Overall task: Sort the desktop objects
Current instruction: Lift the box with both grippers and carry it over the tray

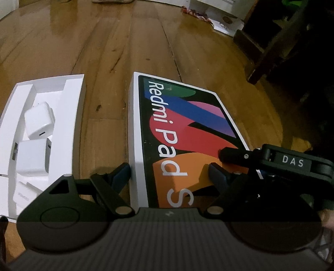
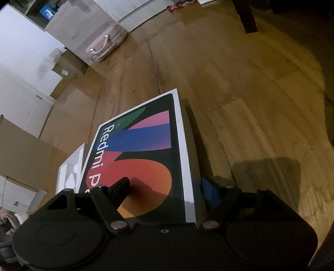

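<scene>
A white box with a colourful "Redmi Pad" lid [image 1: 187, 129] [image 2: 146, 150] lies flat on the wooden floor. My left gripper [image 1: 170, 172] is open at its near end. One finger sits outside the box's left wall and the other rests over the orange print. My right gripper [image 2: 166, 186] is open too, with its left finger above the lid and its blue-padded right finger beyond the right wall. One of its fingers [image 1: 231, 155] shows in the left wrist view over the lid's near right corner. To the left lies an open white tray [image 1: 73, 87] [image 2: 71, 164] holding white chargers [image 1: 39, 123] [image 1: 33, 158].
A dark furniture leg [image 1: 263, 60] [image 2: 248, 18] stands on the floor beyond the box to the right. A pink suitcase [image 2: 104, 45] and cardboard boxes [image 2: 66, 66] sit by the white wall. White packaging [image 1: 225, 23] lies at the far side.
</scene>
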The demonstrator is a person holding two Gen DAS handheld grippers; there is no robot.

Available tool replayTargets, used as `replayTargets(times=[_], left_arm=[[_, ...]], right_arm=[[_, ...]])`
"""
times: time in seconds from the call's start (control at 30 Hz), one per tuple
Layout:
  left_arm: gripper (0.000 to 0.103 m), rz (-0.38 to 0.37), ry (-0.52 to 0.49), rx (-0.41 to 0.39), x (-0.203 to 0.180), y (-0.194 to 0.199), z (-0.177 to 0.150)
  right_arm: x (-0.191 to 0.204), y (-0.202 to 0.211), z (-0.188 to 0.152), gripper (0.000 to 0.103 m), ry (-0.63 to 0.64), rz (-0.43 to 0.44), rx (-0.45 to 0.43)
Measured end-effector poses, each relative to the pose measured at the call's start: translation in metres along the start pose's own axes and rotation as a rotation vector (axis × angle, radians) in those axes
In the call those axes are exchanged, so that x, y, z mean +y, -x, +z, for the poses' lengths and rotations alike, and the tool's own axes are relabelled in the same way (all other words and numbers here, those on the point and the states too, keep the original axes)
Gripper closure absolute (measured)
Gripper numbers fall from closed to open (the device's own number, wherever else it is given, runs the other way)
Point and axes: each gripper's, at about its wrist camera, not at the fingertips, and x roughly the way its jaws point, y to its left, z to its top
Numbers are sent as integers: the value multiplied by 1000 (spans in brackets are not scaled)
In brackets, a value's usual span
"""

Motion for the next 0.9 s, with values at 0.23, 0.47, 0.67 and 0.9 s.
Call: replayTargets(times=[0.23,0.47,0.67,0.9], left_arm=[[22,14,45,110,16,-16,-8],[21,-27,120,123,34,-31,-8],[19,-52,168,109,47,-39,-4],[18,-64,203,88,54,-48,-1]], right_arm=[[5,-18,-9,23,11,-33,86],[21,-30,-12,20,80,-122,113],[6,-38,-8,17,65,-71,111],[3,-37,-8,14,39,-37,55]])
